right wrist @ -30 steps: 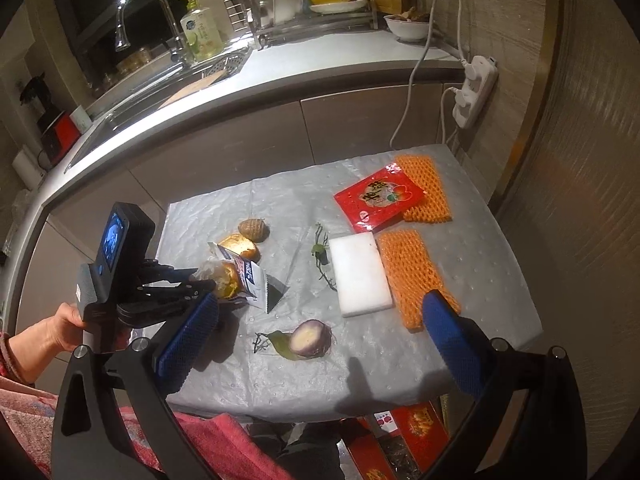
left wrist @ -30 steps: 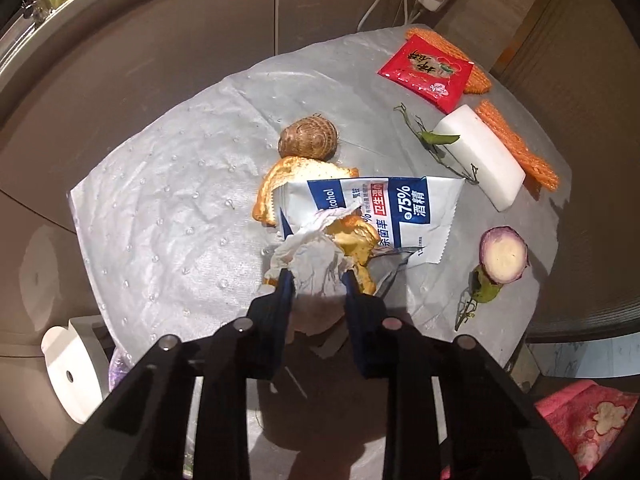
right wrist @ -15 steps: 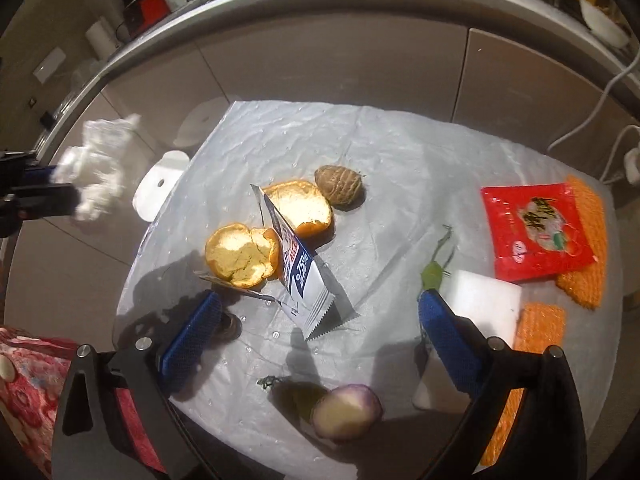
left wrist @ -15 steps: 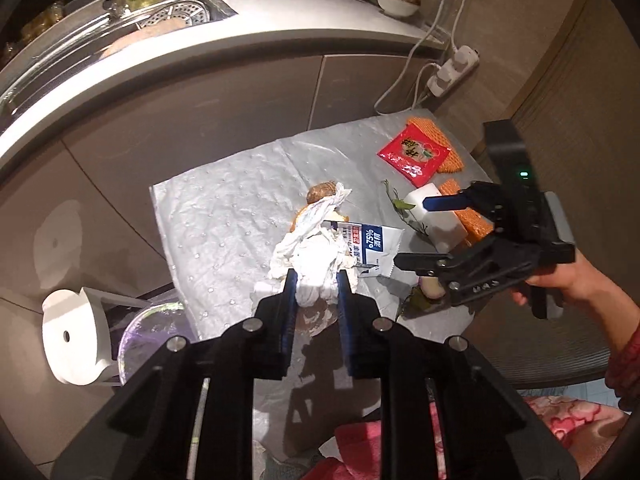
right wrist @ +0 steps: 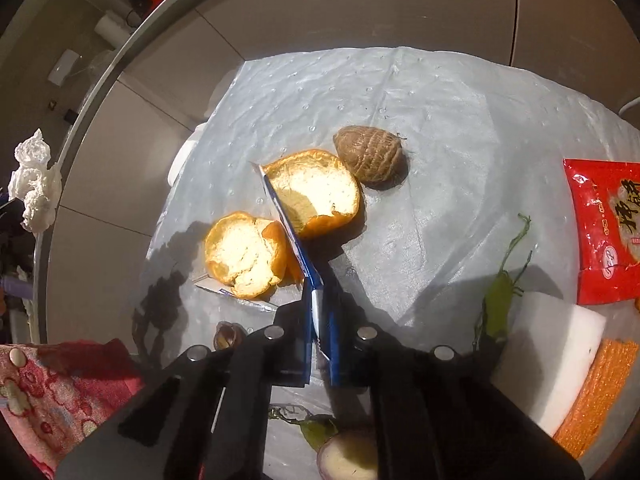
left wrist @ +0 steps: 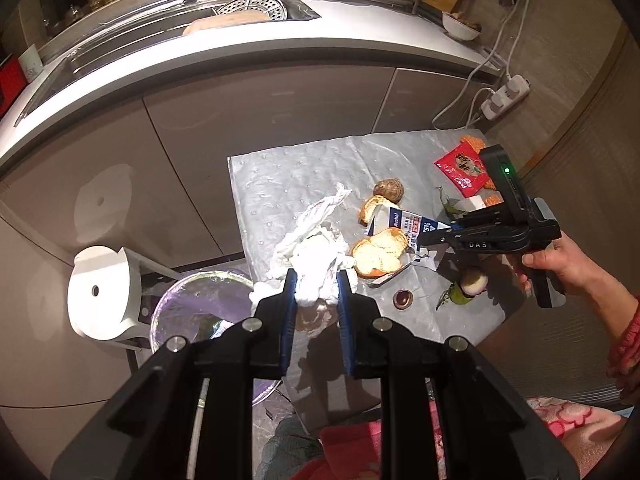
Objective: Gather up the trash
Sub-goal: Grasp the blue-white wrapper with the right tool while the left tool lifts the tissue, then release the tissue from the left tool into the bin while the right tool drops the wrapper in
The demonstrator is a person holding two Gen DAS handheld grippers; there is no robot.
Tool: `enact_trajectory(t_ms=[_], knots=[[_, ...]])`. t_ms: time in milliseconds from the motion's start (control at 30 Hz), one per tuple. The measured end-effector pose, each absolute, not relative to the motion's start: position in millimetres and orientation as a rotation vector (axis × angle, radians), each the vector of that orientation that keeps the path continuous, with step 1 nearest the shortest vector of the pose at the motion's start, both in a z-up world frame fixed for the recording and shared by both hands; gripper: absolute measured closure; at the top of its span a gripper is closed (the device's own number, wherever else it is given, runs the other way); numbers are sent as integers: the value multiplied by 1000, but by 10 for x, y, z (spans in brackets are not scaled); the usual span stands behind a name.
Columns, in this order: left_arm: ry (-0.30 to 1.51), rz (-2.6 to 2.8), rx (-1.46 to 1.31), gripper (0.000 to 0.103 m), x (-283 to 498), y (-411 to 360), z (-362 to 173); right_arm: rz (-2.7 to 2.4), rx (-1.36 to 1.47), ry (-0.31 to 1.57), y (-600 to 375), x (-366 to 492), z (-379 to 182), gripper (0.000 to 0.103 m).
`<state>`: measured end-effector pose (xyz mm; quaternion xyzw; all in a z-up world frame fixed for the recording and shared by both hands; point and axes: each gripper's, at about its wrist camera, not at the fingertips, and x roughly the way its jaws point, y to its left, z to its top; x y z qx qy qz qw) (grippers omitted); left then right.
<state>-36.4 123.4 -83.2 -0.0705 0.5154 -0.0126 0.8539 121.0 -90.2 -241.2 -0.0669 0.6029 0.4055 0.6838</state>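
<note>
My left gripper [left wrist: 316, 280] is shut on a crumpled white tissue [left wrist: 316, 252], held above the table's left edge; the same tissue [right wrist: 34, 182] shows at the far left of the right wrist view. My right gripper [right wrist: 320, 292] is shut on the blue-and-white wipe packet [right wrist: 292, 236], which stands on edge between two orange peels [right wrist: 244, 254] [right wrist: 316, 192]. In the left wrist view the right gripper [left wrist: 430, 238] pinches that packet [left wrist: 404, 226] beside the peels [left wrist: 378, 254].
A grey cloth covers the table [left wrist: 304, 172]. On it lie a brown taro [right wrist: 370, 154], a red snack packet [right wrist: 608, 228], a white foam block [right wrist: 556, 344], orange netting [right wrist: 600, 392], green stems [right wrist: 500, 292] and a cut purple root [right wrist: 348, 456]. A bag-lined bin [left wrist: 200, 316] and a white stool [left wrist: 100, 292] stand left of the table.
The left gripper rose and drew back with the tissue. The right gripper came down over the table and closed on the wipe packet.
</note>
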Motion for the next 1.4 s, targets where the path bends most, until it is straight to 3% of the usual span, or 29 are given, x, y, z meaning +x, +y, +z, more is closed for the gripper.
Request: enact_trajectory(t_ms=[367, 633, 933, 1267, 1400], knots=[[1049, 1, -169, 84, -508, 1591, -819, 775, -67, 1160, -1217, 988, -1480, 100], [1050, 33, -162, 84, -676, 2001, -990, 877, 20, 1057, -754, 573, -784, 100], [1174, -9, -62, 84, -671, 2308, -1980, 941, -11, 1044, -2, 112, -412, 100], [1356, -100, -8, 84, -518, 2366, -3235, 879, -40, 1065, 136, -247, -183, 100], [1415, -124, 17, 79, -518, 2350, -3555, 851, -45, 1082, 115, -307, -177, 100]])
